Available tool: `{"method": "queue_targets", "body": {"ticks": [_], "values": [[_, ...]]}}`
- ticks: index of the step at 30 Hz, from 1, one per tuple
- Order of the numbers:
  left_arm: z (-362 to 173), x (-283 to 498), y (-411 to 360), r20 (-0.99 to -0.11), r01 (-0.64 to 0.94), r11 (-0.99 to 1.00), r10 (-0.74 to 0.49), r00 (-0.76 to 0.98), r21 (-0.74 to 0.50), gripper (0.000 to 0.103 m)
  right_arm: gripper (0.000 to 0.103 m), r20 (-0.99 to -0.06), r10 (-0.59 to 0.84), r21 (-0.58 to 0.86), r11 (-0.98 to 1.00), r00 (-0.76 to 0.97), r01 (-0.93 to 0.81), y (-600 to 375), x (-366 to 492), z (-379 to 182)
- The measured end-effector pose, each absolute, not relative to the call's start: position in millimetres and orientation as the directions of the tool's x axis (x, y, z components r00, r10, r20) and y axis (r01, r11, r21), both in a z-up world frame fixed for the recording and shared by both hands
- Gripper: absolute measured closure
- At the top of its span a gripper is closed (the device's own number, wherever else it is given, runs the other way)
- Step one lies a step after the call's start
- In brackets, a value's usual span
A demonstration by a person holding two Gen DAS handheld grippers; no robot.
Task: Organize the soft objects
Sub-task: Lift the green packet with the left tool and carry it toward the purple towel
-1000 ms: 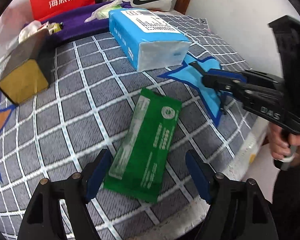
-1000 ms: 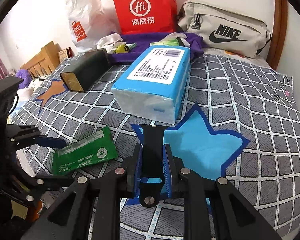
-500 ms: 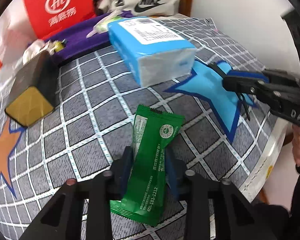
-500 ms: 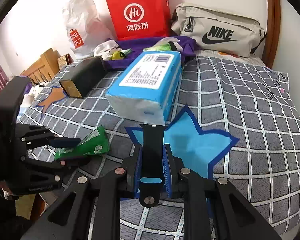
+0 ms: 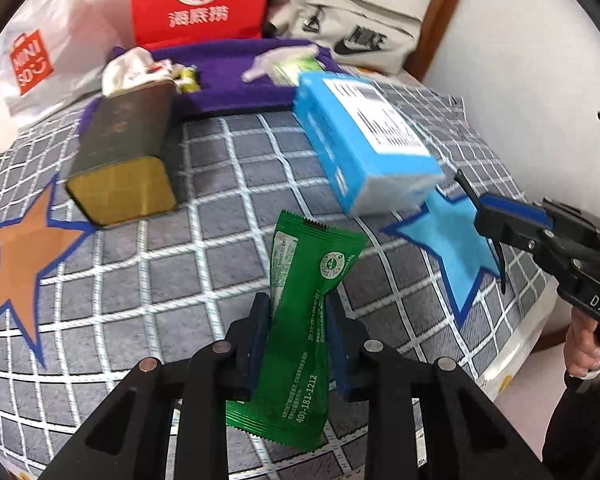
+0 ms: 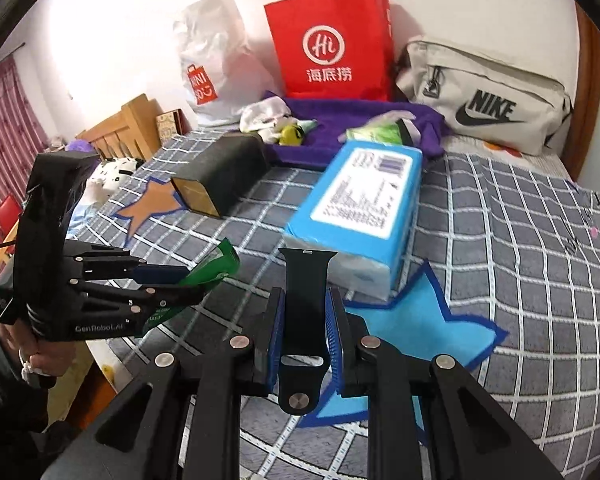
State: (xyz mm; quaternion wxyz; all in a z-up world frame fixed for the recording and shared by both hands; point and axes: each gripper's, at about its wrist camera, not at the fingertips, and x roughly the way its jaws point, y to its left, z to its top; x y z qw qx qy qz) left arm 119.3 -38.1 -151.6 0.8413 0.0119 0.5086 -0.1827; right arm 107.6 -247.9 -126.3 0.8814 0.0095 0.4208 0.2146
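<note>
At the top of both frames, against the wall, a red paper bag (image 6: 332, 44) stands beside a white plastic shopping bag (image 6: 212, 56) and a grey Nike bag (image 6: 488, 96); what is inside them cannot be seen. Just below, a purple cloth (image 6: 340, 136) carries small soft items. A dark box with a gold end (image 5: 124, 160) lies left of centre on the checked bedspread (image 6: 520, 240), and a blue tissue pack (image 6: 364, 208) lies right of it, its near end over a blue star (image 6: 424, 320).

In the lower centre of the left wrist view, the left gripper (image 5: 296, 320) is clamped on a green packet (image 5: 300, 320), lifted clear of the bedspread, its top tilted right. In the lower centre of the right wrist view, the right gripper (image 6: 302, 324) pinches a black watch strap (image 6: 304, 300) that stands upright between its blue pads (image 6: 274, 332).
</note>
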Motion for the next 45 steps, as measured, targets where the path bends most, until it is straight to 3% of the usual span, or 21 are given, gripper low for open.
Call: {"method": "queue_targets", "body": {"ticks": [19,45], "values": [[-105,168,-3,-0.813,0.165,0.967,-0.252,0.525,-0.194,0.076,0.083,-0.708,0.436,0.232,0.887,0.555,-0.400,-232,151,-101],[-70,236,22,-0.771,0.115,0.975,-0.222,0.597,-0.192,0.076,0.083,-0.688,0.372,0.193,0.922,0.624,-0.337,-230,234,-75]]}}
